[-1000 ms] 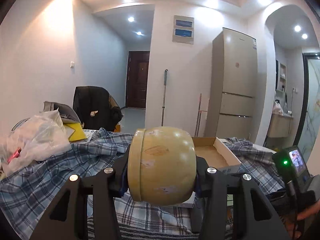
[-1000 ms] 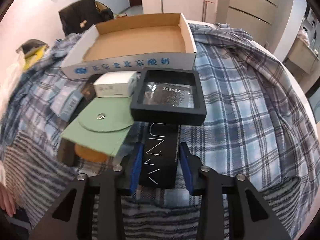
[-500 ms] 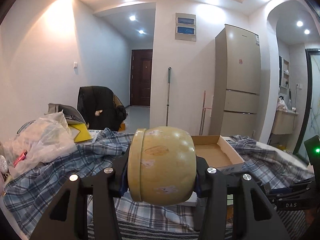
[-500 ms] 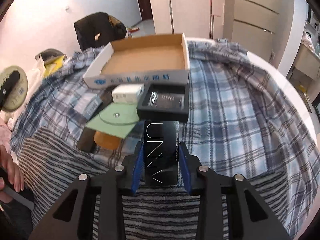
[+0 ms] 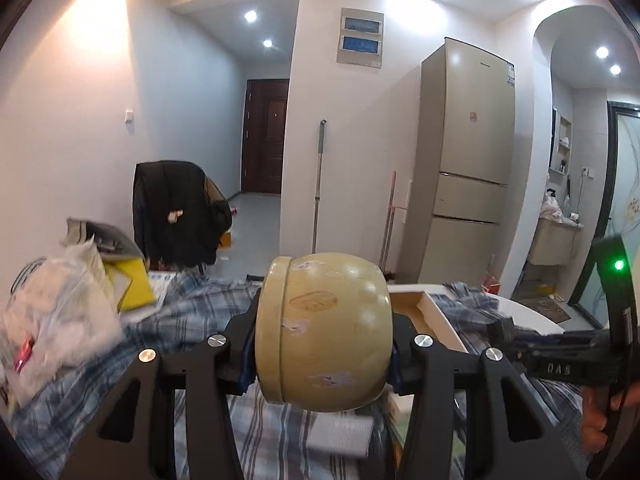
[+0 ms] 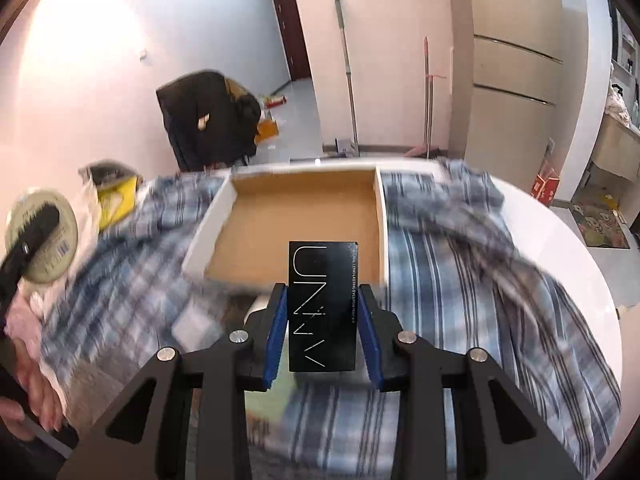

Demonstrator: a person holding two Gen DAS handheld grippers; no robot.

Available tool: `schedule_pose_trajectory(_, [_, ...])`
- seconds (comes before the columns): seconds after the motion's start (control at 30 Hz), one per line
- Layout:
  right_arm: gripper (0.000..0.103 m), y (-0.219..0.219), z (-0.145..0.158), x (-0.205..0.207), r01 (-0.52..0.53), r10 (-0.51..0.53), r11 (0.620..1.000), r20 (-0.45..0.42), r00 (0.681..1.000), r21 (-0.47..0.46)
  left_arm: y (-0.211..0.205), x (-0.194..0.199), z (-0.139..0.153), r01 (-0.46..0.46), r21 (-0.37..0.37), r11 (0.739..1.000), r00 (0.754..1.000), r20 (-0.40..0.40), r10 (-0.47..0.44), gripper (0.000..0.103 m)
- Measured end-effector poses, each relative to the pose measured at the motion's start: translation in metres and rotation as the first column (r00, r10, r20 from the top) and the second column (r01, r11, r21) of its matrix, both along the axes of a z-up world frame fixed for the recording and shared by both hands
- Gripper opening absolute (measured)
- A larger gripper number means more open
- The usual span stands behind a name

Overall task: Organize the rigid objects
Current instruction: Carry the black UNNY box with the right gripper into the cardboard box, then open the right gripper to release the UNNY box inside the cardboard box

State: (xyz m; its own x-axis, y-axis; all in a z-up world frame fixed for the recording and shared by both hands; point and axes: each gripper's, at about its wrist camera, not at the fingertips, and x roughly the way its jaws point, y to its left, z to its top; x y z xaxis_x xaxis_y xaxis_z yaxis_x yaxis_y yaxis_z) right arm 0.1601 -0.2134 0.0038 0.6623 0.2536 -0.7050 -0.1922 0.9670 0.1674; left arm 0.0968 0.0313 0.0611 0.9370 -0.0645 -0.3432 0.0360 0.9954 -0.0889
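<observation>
Left gripper [image 5: 322, 354] clamps a yellowish round jar [image 5: 324, 332], centre-bottom of frame, above the plaid cloth [image 5: 192, 312]. Right gripper [image 6: 323, 332] grips a black box [image 6: 322, 306] w/ white lettering, lower centre, in front of the open cardboard tray [image 6: 298, 216]. Bkgd blurred.

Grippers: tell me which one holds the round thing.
The left gripper: it clamps a yellowish round jar. The right gripper grips a flat black box instead.
</observation>
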Motion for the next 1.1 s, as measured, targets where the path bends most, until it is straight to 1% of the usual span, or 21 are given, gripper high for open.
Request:
schedule_pose_trajectory(0.03, [0.033, -0.001, 0.002, 0.009, 0.008, -0.009, 1.0, 0.016, 1.0, 0.024, -0.001, 0.008, 0.0, 0.015, -0.012, 1.0, 1.0, -0.007, -0.015, 0.051])
schedule_pose_trajectory(0.07, [0.033, 0.001, 0.002, 0.017, 0.012, -0.013, 0.999, 0.021, 1.0, 0.033, -0.001, 0.023, -0.002, 0.017, -0.035, 0.999, 0.999, -0.04, -0.018, 0.051])
schedule_pose_trajectory(0.13, [0.033, 0.004, -0.002, 0.036, 0.006, -0.006, 1.0, 0.014, 1.0, 0.03, -0.003, 0.04, -0.006, 0.01, -0.049, 0.999, 0.998, -0.065, -0.013, 0.051])
schedule_pose_trajectory(0.27, [0.033, 0.014, -0.019, 0.065, 0.027, -0.026, 0.999, 0.012, 1.0, -0.038, -0.01, 0.069, -0.022, 0.03, -0.041, 0.999, 0.996, -0.078, -0.033, 0.051])
schedule_pose_trajectory(0.37, [0.033, 0.022, -0.038, 0.085, 0.032, -0.034, 0.992, -0.017, 0.999, -0.124, -0.009, 0.087, -0.039, 0.021, -0.039, 0.999, 0.992, -0.12, -0.026, 0.051])
schedule_pose_trajectory(0.43, [0.033, 0.023, -0.053, 0.096, 0.016, -0.026, 0.992, -0.074, 0.997, -0.129, -0.008, 0.092, -0.05, 0.012, -0.038, 0.999, 0.989, -0.148, -0.017, 0.051])
schedule_pose_trajectory(0.5, [0.033, 0.021, -0.062, 0.102, 0.013, -0.027, 0.991, -0.104, 0.994, -0.131, -0.008, 0.095, -0.057, 0.008, -0.034, 0.999, 0.987, -0.161, -0.013, 0.051])
schedule_pose_trajectory(0.6, [0.033, 0.018, -0.073, 0.106, 0.022, -0.04, 0.988, -0.114, 0.993, -0.154, -0.009, 0.096, -0.064, 0.003, -0.021, 1.0, 0.987, -0.16, -0.006, 0.051])
schedule_pose_trajectory(0.7, [0.033, 0.016, -0.083, 0.109, 0.014, -0.034, 0.99, -0.147, 0.988, -0.138, -0.014, 0.093, -0.067, 0.001, -0.006, 1.0, 0.99, -0.138, -0.002, 0.051])
schedule_pose_trajectory(0.77, [0.033, 0.017, -0.087, 0.111, 0.011, -0.035, 0.989, -0.168, 0.985, -0.145, -0.022, 0.089, -0.07, 0.005, 0.031, 1.0, 0.993, -0.121, -0.001, 0.051])
schedule_pose_trajectory(0.83, [0.033, 0.017, -0.089, 0.111, 0.018, -0.046, 0.988, -0.179, 0.983, -0.153, -0.03, 0.089, -0.077, -0.002, 0.08, 0.997, 0.993, -0.12, 0.011, 0.051])
schedule_pose_trajectory(0.87, [0.033, 0.019, -0.09, 0.113, 0.009, -0.038, 0.988, -0.185, 0.982, -0.153, -0.033, 0.089, -0.079, 0.003, 0.089, 0.996, 0.992, -0.125, 0.008, 0.051])
schedule_pose_trajectory(0.97, [0.033, 0.021, -0.091, 0.112, 0.0, -0.029, 0.986, -0.175, 0.984, -0.164, -0.032, 0.093, -0.085, 0.018, 0.071, 0.997, 0.989, -0.15, -0.007, 0.051])
schedule_pose_trajectory(1.0, [0.041, 0.021, -0.089, 0.112, 0.003, -0.03, 0.986, -0.161, 0.987, -0.166, -0.031, 0.094, -0.086, 0.017, 0.069, 0.997, 0.988, -0.154, -0.007, 0.051])
schedule_pose_trajectory(1.03, [0.052, 0.02, -0.086, 0.111, 0.012, -0.035, 0.987, -0.139, 0.99, -0.162, -0.029, 0.095, -0.086, 0.015, 0.064, 0.998, 0.987, -0.158, -0.005, 0.051])
schedule_pose_trajectory(1.07, [0.057, 0.018, -0.084, 0.109, 0.012, -0.03, 0.991, -0.126, 0.992, -0.135, -0.028, 0.093, -0.085, 0.012, 0.061, 0.998, 0.987, -0.159, -0.002, 0.051])
schedule_pose_trajectory(1.1, [0.065, 0.016, -0.081, 0.108, 0.015, -0.028, 0.994, -0.116, 0.993, -0.107, -0.026, 0.093, -0.084, 0.007, 0.057, 0.998, 0.987, -0.159, 0.003, 0.051])
